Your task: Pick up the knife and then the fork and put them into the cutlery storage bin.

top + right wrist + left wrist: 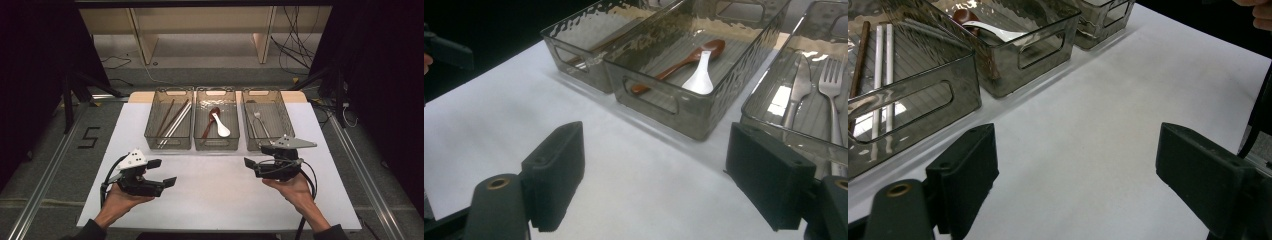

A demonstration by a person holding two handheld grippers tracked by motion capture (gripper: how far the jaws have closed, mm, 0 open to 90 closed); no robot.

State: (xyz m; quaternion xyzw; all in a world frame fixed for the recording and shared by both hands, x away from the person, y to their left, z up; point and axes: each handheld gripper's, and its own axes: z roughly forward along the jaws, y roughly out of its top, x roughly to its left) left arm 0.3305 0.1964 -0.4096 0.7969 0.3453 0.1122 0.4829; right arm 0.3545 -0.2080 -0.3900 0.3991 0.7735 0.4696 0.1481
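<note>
Three smoky clear bins stand in a row at the back of the white table [215,200]. The left bin [168,145] holds brown and pale chopsticks [883,75]. A brown spoon [684,62] and a white spoon [699,77] lie in the middle bin [216,147]. In the right bin [262,92] are a fork [831,95] and a knife [799,87]. My left gripper [162,172] hovers open over the table's front left, nothing between its jaws. My right gripper [257,156] is open and empty just in front of the right bin.
Bare white tabletop [1108,115] lies between the two grippers and in front of the bins. Beyond the table are a wooden shelf frame [205,30], floor cables [295,45] and black stand legs [75,95]. A taped "5" [89,137] marks the floor at left.
</note>
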